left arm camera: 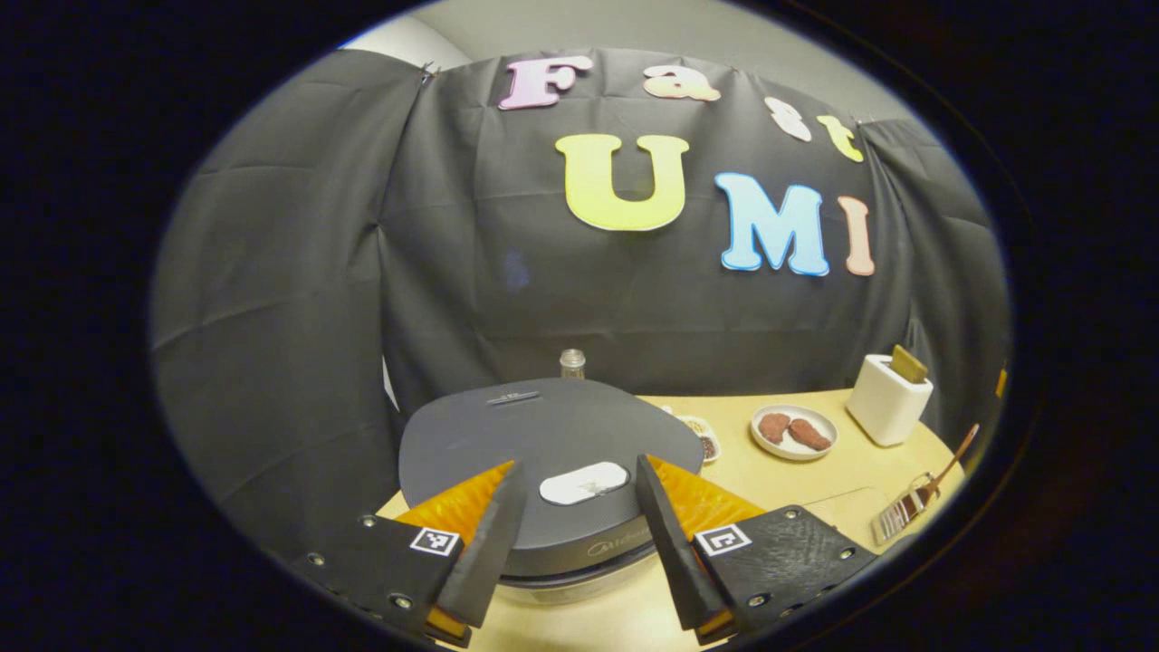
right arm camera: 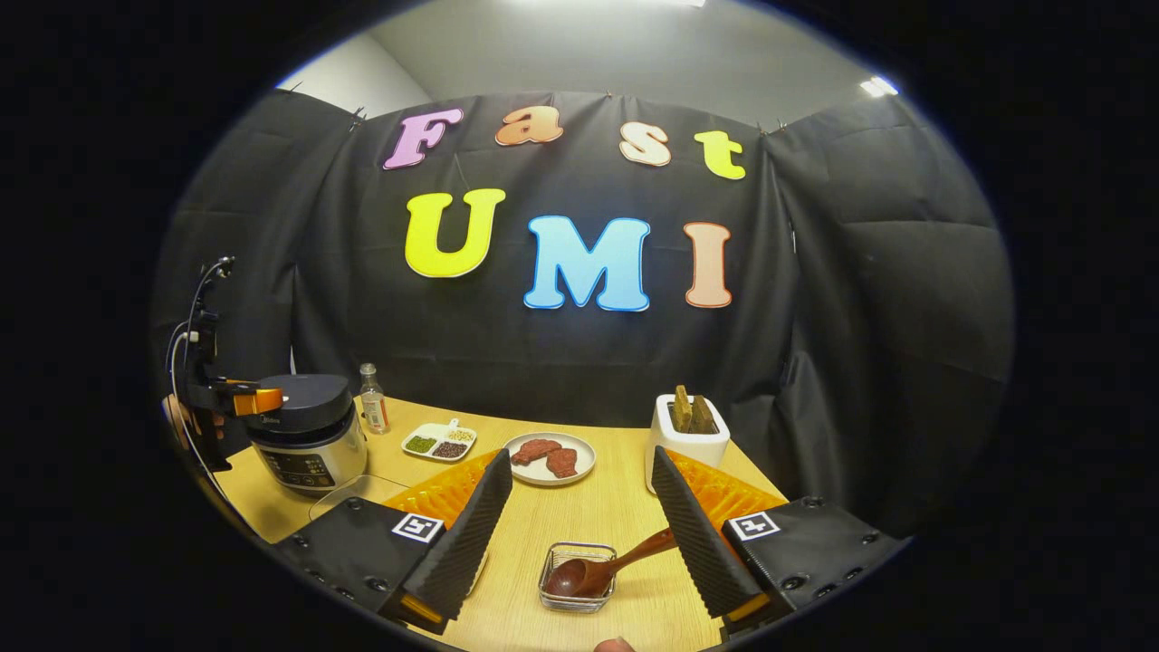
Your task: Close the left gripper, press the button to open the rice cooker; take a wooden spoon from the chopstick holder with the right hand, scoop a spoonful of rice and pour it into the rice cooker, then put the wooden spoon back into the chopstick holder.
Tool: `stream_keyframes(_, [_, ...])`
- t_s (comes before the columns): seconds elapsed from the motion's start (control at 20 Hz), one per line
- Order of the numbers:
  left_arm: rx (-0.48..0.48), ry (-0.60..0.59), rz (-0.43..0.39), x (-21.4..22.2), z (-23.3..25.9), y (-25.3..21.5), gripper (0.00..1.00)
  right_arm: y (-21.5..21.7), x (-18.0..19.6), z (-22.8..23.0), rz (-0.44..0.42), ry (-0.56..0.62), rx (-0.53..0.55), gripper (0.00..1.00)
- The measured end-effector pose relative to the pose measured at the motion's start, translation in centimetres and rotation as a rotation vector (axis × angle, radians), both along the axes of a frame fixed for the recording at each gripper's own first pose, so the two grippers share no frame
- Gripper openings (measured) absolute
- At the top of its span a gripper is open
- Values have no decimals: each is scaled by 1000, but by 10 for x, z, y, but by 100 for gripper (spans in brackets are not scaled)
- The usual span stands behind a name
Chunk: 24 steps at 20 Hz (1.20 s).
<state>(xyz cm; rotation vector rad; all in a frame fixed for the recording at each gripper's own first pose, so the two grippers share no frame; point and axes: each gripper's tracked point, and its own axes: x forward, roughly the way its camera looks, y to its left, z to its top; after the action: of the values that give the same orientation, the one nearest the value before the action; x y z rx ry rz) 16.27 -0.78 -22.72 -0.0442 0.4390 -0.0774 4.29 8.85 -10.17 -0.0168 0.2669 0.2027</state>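
Your left gripper (left arm camera: 579,530) hovers over the front of the rice cooker (left arm camera: 552,444), its two fingers spread apart and holding nothing. The cooker is a dark, rounded appliance with its lid down. In the left gripper view, the pale oval button (left arm camera: 584,483) on the lid sits between your two fingers, and you cannot tell from this angle whether either finger touches the lid.

Your right gripper (right arm camera: 579,534) hangs above the wooden table (right arm camera: 625,507), its fingers also wide apart and empty. Between and just below them stands a small clear container (right arm camera: 577,580) with the wooden spoon (right arm camera: 602,569) in it. The spoon's bowl rests inside the container, and its handle slants up to the right toward your right finger. Whether the handle touches that finger is unclear.

In the right gripper view, the rice cooker (right arm camera: 303,430) stands at the far left of the table, with your left gripper (right arm camera: 240,401) over its top edge. A small bottle (right arm camera: 371,398) stands just beside the cooker. Farther right lie a divided dish of grains (right arm camera: 437,442), then a round plate (right arm camera: 550,458) with two reddish-brown pieces on it. A white upright holder (right arm camera: 688,444) with brown slabs standing in it sits beyond the plate, near the back wall.

In the left gripper view, the container and spoon (left arm camera: 914,503) lie at the far right edge.
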Motion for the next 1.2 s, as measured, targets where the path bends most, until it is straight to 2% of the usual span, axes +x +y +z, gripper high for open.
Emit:
stream_keyframes(0.2, [24,-14,1,-3,-9,-2,79,2,0,0,-1,6,4,98])
stream_keyframes(0.25, [22,-11,6,-5,-10,-2,80,2,1,-2,-1,8,3,94])
stream_keyframes(0.3, [13,-29,14,-5,-7,0,79,3,1,-2,-1,11,2,99])
stream_keyframes(0.35, [8,-35,18,-5,-8,-1,79,3,1,-4,0,13,2,94])
stream_keyframes(0.4, [6,-54,23,-8,-9,-1,79,3,1,-4,0,14,2,98])
stream_keyframes(0.6, [-11,-109,47,-9,-13,-1,81,10,3,-7,18,32,18,98])
stream_keyframes(0.65, [-11,-63,47,-14,-23,-3,82,12,4,-9,20,36,20,98])
stream_keyframes(0.75, [-9,-71,48,-11,-25,-4,83,15,5,-9,25,38,23,99])
stream_keyframes(0.8, [-8,-83,49,-12,-20,-2,80,16,5,-9,29,39,24,98])
stream_keyframes(0.95, [43,-84,24,-10,-13,-5,80,14,8,1,25,18,27,99])
stream_keyframes(1.1, [18,-85,29,-12,8,-6,80,1,6,15,14,-19,25,99])
stream_keyframes(1.2, [4,-136,28,-16,39,-13,81,-11,4,26,5,-47,32,98])
